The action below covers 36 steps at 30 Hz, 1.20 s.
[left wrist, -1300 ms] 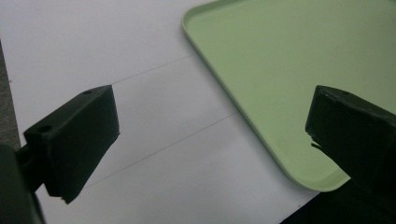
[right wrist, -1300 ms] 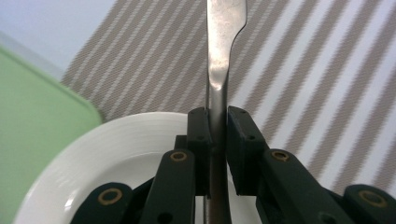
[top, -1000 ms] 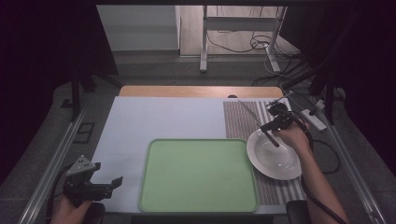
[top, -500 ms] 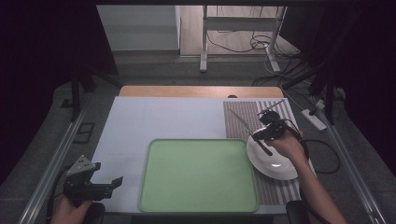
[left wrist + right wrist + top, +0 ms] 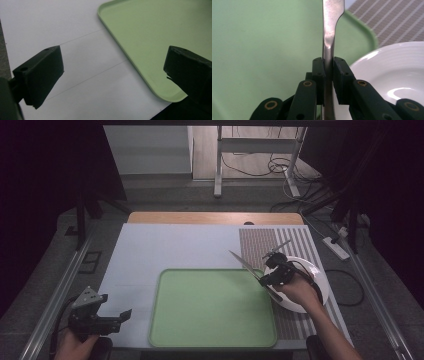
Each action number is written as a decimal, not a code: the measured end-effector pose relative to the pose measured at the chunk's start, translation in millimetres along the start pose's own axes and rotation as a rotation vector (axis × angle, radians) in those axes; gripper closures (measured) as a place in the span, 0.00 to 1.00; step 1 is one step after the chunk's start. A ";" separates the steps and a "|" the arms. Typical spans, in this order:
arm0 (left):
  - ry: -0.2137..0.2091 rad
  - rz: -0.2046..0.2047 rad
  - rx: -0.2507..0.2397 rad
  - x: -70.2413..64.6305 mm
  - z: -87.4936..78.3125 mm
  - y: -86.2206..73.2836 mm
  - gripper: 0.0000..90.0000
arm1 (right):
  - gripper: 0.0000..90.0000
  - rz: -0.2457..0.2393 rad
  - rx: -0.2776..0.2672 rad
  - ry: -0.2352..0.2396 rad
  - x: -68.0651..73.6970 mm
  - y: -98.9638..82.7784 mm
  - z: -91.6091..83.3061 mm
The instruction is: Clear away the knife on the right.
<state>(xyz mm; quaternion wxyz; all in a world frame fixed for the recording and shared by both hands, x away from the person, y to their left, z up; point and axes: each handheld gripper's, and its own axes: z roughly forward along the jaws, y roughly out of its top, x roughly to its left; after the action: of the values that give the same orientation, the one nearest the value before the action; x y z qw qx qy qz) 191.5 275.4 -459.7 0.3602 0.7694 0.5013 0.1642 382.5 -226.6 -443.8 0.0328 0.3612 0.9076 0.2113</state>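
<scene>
- High view: one green tray (image 5: 212,307) is being seen on the table's pale mat (image 5: 175,250), with one white plate (image 5: 312,285) just beside the tray's right edge, on the striped mat (image 5: 265,245). One metal utensil (image 5: 248,266) is being held by the right gripper (image 5: 272,276) over the tray's far right corner, its tip slanted up and away. The left gripper (image 5: 107,317) is being kept near the tray's near left corner, its jaws spread apart.
- Left gripper view: two black jaws are being held wide apart with nothing between them, the tray's rounded corner (image 5: 172,97) lying near the right one.
- Right gripper view: two jaws are being pressed together on the utensil's flat handle (image 5: 328,47), above the tray, the plate (image 5: 392,72) lying right of it.
</scene>
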 end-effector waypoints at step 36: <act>0.001 0.007 0.008 -0.2 1.1 0.6 0.03 | 1.00 -0.423 0.048 0.113 84.9 40.0 90.7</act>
<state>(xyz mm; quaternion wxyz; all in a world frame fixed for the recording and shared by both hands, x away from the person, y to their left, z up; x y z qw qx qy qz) 192.5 274.6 -459.9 0.3563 0.7724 0.4996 0.1636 364.8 -111.2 -502.0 0.0169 0.1512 0.9683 0.1981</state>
